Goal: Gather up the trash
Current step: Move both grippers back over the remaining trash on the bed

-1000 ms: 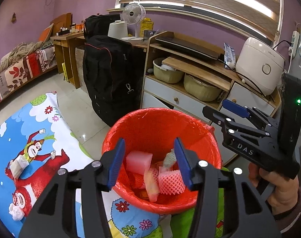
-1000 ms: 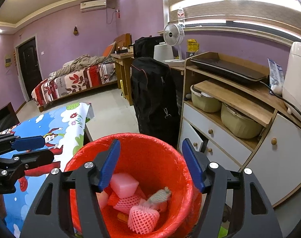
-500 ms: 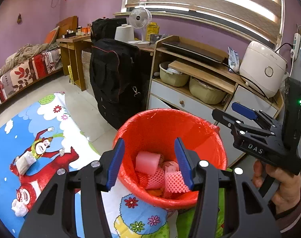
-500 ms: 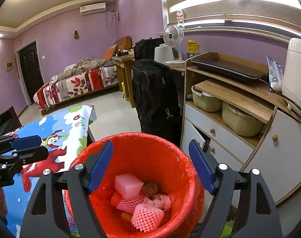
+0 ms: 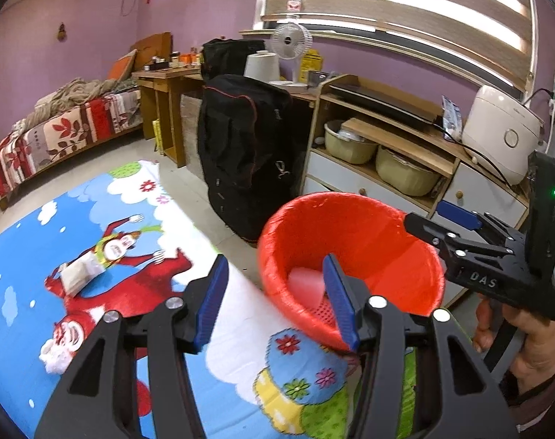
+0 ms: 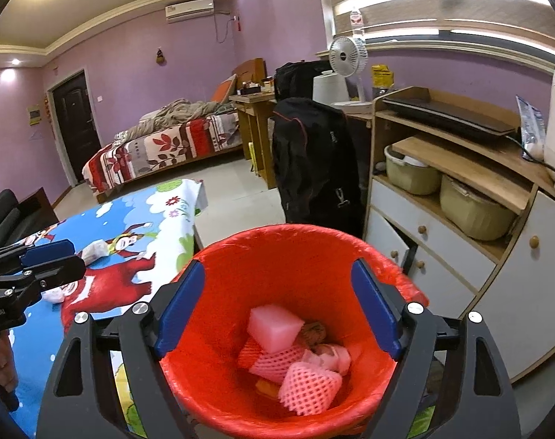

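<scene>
Two open, empty grippers hover by the cartoon tablecloth [image 5: 94, 219]: the right gripper [image 6: 277, 311] above the red bin [image 6: 295, 256] holding pink foam trash [image 6: 273, 333], the left gripper [image 5: 275, 292] near a crumpled tissue [image 5: 78, 274].

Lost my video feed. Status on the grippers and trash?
Left gripper open, empty. Right gripper open, empty, over red trash bin. Pink foam block and foam nets inside bin. White tissue wads on cartoon mat; nothing in the way.
</scene>
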`<state>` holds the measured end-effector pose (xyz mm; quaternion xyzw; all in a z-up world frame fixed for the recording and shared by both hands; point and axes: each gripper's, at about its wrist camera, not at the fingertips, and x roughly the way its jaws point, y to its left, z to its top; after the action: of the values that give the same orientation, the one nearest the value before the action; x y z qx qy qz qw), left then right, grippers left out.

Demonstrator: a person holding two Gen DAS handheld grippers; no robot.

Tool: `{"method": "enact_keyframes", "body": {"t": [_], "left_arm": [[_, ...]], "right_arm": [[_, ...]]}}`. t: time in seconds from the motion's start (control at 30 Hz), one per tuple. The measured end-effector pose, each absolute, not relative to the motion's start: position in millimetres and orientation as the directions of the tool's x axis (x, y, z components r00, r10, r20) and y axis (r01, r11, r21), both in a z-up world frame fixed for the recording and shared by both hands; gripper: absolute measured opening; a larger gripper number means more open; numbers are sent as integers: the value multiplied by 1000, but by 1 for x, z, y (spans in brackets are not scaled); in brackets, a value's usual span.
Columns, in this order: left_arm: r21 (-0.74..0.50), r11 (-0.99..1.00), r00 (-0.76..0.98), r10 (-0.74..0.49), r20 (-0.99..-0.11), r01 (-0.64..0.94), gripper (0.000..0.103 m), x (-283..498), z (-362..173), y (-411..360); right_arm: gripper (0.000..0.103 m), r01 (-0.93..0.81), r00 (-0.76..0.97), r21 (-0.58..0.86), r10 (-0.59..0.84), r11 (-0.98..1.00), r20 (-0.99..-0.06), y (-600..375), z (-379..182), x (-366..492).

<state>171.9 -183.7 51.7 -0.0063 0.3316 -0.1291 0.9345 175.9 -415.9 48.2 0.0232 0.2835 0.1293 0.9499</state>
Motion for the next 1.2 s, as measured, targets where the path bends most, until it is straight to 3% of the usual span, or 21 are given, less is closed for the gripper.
{"method": "enact_keyframes", "body": {"t": [0.23, 1.2], "left_arm": [[-117, 982, 764, -191, -616, 151, 61, 160, 42, -143], [-164, 963, 735, 49, -676, -214, 61, 114, -2, 9]], "right_arm": [[78, -262, 791, 120, 285, 957, -541, -400, 46, 172], [83, -434, 709, 123, 422, 893, -566, -317, 34, 161]]}}
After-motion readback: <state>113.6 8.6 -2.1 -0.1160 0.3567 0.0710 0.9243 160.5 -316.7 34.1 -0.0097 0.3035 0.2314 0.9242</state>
